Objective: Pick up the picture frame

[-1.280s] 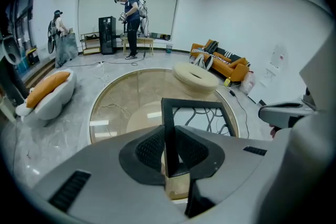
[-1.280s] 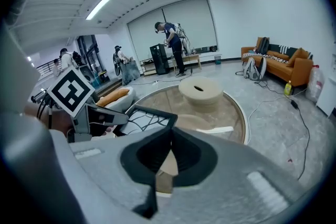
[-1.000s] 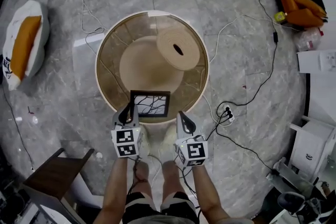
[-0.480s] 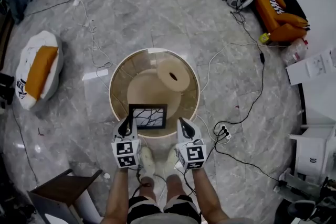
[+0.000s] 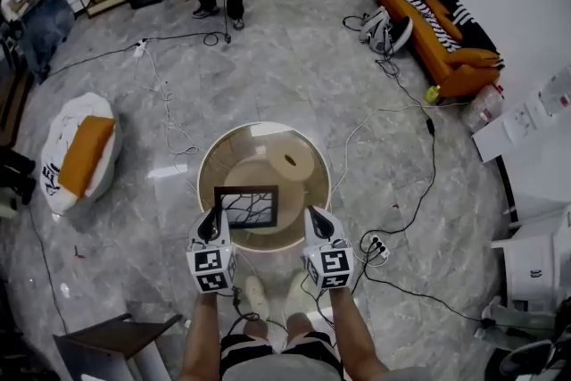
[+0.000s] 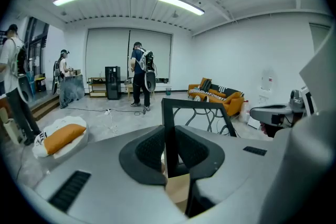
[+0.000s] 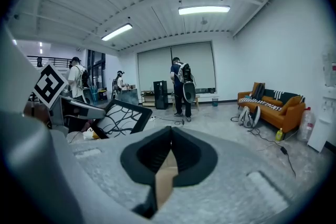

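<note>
**A:** Over the round table [image 5: 234, 154], at 12 o'clock from where we stand, the picture frame [image 5: 247, 206] is now in the air. A second ago it was low at the table's near edge.

**B:** Grip?

**A:** Left gripper [image 5: 212, 225] is clenched on the frame's left rail. In the left gripper view the black rail runs straight up between the pads. It's the same hold as a second ago, and we see no slip.

**B:** Right one?

**A:** Right gripper [image 5: 315, 221] has its jaws pressed together with nothing between them. The frame sits at its 10 o'clock, apart from it.

**B:** What else moved?

**A:** Both grippers came up together and we stood up with them. The table looks smaller in the head view and more floor shows around it. The woven disc [image 5: 292, 161], at 1 o'clock on the tabletop, is where it was.

**B:** Task status?

**A:** We judge the pick-up essentially done, since the frame is clear of the glass. The weak point is the one-rail hold. The rest of the frame hangs out toward 3 o'clock of the jaws, so we think it could pivot if we swing fast. We'd keep the clamp tight and move slowly.
</note>
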`<state>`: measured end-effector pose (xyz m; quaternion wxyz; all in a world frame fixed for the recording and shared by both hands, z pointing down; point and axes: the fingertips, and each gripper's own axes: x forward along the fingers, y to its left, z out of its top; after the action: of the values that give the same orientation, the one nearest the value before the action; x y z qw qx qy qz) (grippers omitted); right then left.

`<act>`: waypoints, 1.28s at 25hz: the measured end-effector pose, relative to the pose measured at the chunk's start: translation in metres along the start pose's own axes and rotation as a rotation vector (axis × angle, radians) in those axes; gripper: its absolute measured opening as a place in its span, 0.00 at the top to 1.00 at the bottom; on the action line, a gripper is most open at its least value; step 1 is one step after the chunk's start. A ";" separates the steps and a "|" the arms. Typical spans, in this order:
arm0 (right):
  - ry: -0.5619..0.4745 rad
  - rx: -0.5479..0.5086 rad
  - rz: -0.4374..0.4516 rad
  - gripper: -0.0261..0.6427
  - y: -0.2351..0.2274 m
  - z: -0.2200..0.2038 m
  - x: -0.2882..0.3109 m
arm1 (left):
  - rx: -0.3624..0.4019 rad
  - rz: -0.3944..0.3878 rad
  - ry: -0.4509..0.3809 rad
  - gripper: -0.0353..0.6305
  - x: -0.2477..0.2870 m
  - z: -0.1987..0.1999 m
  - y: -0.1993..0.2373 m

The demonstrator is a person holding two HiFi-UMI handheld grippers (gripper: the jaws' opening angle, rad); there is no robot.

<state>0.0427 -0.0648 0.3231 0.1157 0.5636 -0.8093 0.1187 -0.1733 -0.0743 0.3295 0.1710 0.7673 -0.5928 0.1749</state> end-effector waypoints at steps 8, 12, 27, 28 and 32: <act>-0.108 -0.021 -0.011 0.96 0.016 0.070 -0.041 | 0.020 -0.008 -0.106 0.83 -0.056 0.062 -0.001; -0.143 -0.033 -0.022 0.96 0.026 0.089 -0.069 | 0.027 -0.019 -0.149 0.83 -0.089 0.077 -0.004; -0.210 -0.053 -0.091 0.96 0.048 0.111 -0.152 | 0.067 -0.040 -0.261 0.83 -0.180 0.101 0.004; -0.208 -0.057 -0.093 0.96 0.051 0.109 -0.154 | 0.070 -0.040 -0.265 0.83 -0.183 0.100 0.006; -0.209 -0.057 -0.086 0.96 0.058 0.103 -0.160 | 0.072 -0.039 -0.265 0.83 -0.192 0.091 0.010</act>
<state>0.0365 0.0634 0.1702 0.0518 0.6037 -0.7949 0.0309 -0.2223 0.0433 0.1596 0.0671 0.8007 -0.5884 0.0899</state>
